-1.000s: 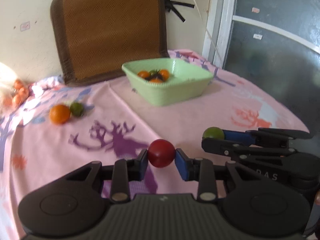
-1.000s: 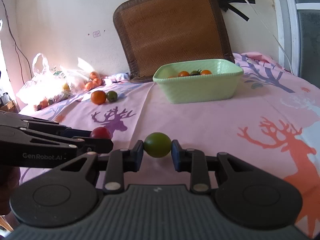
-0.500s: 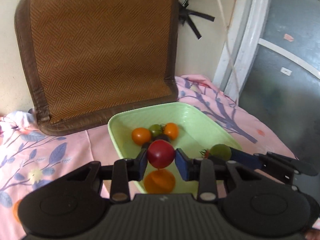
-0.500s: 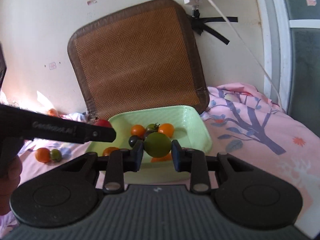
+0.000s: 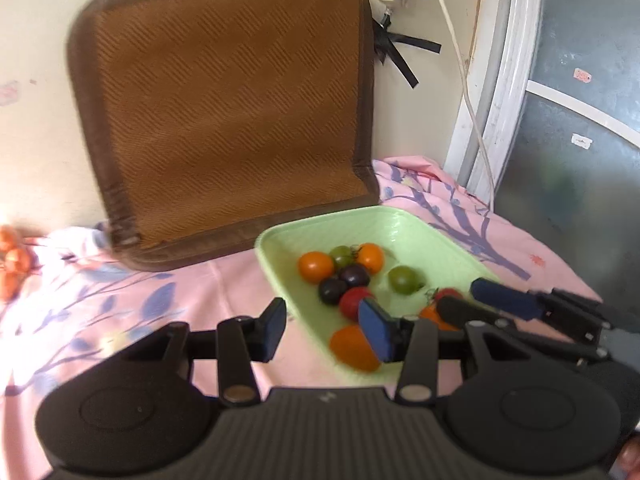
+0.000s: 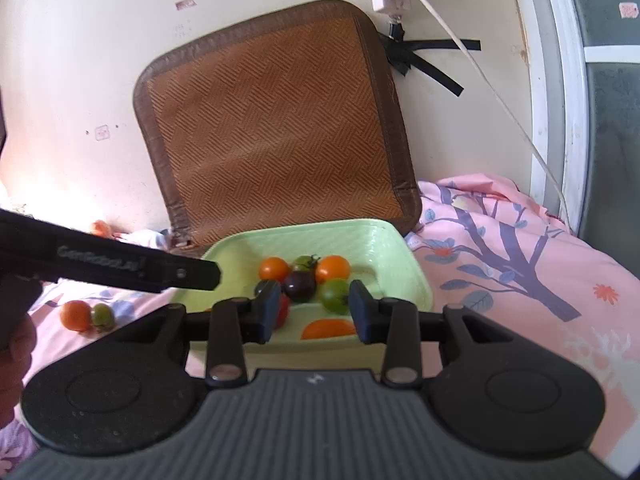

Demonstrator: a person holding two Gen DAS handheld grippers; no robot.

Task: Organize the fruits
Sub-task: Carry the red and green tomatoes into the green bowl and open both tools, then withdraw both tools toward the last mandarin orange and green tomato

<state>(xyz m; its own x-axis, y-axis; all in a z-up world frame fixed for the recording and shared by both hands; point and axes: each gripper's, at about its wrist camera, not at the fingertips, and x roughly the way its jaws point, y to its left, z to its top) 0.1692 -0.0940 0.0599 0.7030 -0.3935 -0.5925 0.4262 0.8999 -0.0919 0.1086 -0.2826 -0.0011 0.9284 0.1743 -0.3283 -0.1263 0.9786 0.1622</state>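
A light green tray (image 5: 360, 216) (image 6: 304, 227) on the pink cloth holds several small tomatoes in orange, green, dark purple and red. My left gripper (image 5: 324, 330) hangs over the tray's near left corner, its jaws opening with nothing between them. The red tomato (image 5: 354, 300) lies in the tray just beyond its right pad. My right gripper (image 6: 314, 314) hovers over the tray's near edge, jaws also opening and empty. The green tomato (image 6: 334, 294) rests in the tray below and beyond it. The red tomato (image 6: 283, 310) shows partly behind the right gripper's left pad.
A brown woven mat (image 5: 224, 120) leans on the wall behind the tray. An orange fruit (image 6: 76, 315) and a green one (image 6: 103, 315) lie on the cloth to the left. More orange fruits (image 5: 12, 260) sit far left. A white cable (image 6: 500, 92) hangs by the door frame.
Both grippers came forward over the green tray. Their jaws then spread, and the red tomato and the green tomato left the pads and now lie in the tray.
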